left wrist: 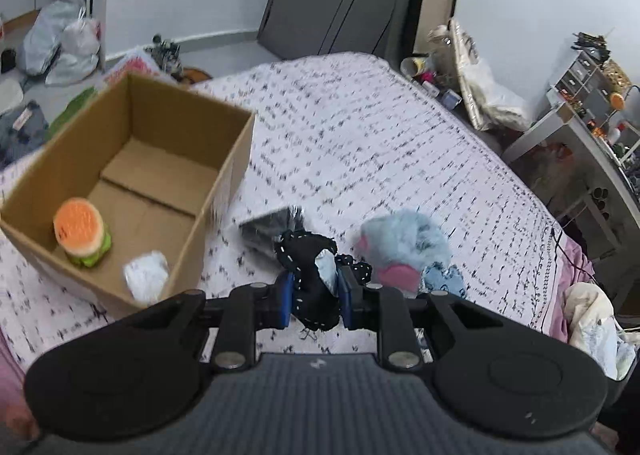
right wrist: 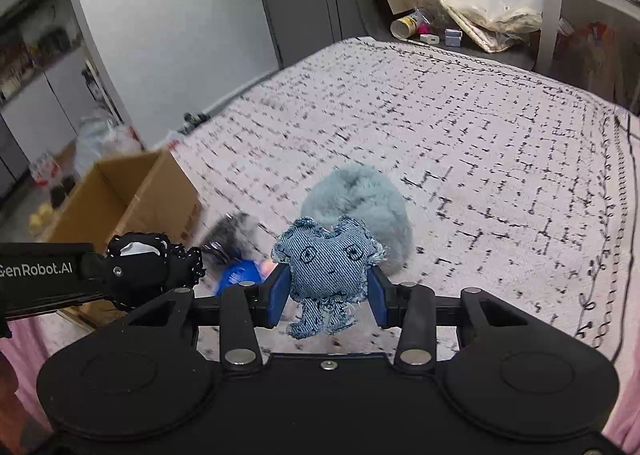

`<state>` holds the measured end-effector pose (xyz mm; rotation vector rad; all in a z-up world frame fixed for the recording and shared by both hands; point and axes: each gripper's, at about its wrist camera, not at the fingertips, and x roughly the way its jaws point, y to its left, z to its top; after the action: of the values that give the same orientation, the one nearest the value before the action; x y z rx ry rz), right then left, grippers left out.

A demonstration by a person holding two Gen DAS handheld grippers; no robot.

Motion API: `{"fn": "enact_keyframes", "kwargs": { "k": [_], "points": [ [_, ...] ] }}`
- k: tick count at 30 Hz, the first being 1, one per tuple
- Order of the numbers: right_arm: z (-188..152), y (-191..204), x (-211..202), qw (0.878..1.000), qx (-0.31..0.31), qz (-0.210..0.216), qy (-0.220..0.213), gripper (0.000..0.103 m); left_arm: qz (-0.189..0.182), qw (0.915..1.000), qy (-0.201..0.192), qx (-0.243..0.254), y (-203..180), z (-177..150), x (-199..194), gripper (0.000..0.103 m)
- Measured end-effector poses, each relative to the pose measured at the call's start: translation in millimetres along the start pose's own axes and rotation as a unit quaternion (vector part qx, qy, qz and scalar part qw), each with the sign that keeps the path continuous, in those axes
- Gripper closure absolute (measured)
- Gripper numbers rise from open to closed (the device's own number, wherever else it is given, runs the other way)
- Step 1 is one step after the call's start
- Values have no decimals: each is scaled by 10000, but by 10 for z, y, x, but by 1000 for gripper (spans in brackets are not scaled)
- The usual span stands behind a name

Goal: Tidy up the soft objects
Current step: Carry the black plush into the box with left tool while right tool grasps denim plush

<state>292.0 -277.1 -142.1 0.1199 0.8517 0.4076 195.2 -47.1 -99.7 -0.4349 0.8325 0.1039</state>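
Soft toys lie scattered on a bed (left wrist: 400, 143) with a white, black-flecked cover.

Left wrist view: the left gripper (left wrist: 313, 297) has its fingers narrow, clamped on a black toy (left wrist: 310, 275) with white stitching, lifted clear of the cover. A cardboard box (left wrist: 224, 171) stands open near the bed's left edge; inside it sit a burger toy (left wrist: 82, 231) and a white toy (left wrist: 146, 275), apart from each other. Beyond the fingers a furry blue toy (left wrist: 404, 243) with pink patches rests on the cover, and a dark blurred object (left wrist: 268, 227) lies between it and the box.

Right wrist view: the right gripper (right wrist: 330, 293) holds a denim toy (right wrist: 328, 271) between half-closed fingers, its legs hanging below the pads. The furry blue toy (right wrist: 356, 199) lies just behind it on the cover. At left, the left gripper (right wrist: 132, 273) carries the black toy (right wrist: 152, 267) in front of the box (right wrist: 120, 195). A blue item (right wrist: 240, 273) shows between the two grippers, too blurred to identify.
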Motion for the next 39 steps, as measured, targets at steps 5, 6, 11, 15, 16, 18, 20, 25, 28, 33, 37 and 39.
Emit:
{"fn": "enact_keyframes", "kwargs": {
  "k": [5,6,11,15,16,18,20,25,28,33,37,39],
  "points": [
    [25,24,-118,9995,79,212,-203,62,-25,9998,-153,95,38,175,-153,81],
    [30,28,-137,9994,115,248,-223,62,-18,9998,-195,95,58,210,-183,81],
    [59,63,-254,9979,246,475,-377,62,97,9993,-358,32,205,347,-311,81],
    [65,118,-283,9968,308,587,-438,62,232,9987,-452,-23,357,447,-377,81],
    [58,132,-287,9967,312,610,-444,62,258,9986,-463,-50,398,464,-391,81],
    [38,148,-299,9962,316,661,-464,62,316,9983,-477,-110,484,488,-408,81],
    [30,164,-305,9957,333,713,-486,62,354,9981,-476,-174,566,522,-414,81],
    [40,226,-342,9936,391,882,-586,62,466,9968,-542,-354,805,598,-421,81],
    [55,283,-364,9926,350,959,-655,62,531,9955,-515,-598,978,614,-393,81],
    [65,410,-390,9917,274,1043,-700,62,613,9936,-539,-780,1212,602,-295,80],
    [61,538,-403,9910,106,1086,-772,62,642,9928,-469,-894,1334,538,-168,80],
    [63,605,-404,9900,-14,1113,-862,62,699,9923,-420,-930,1375,503,-95,80]
  ]
}}
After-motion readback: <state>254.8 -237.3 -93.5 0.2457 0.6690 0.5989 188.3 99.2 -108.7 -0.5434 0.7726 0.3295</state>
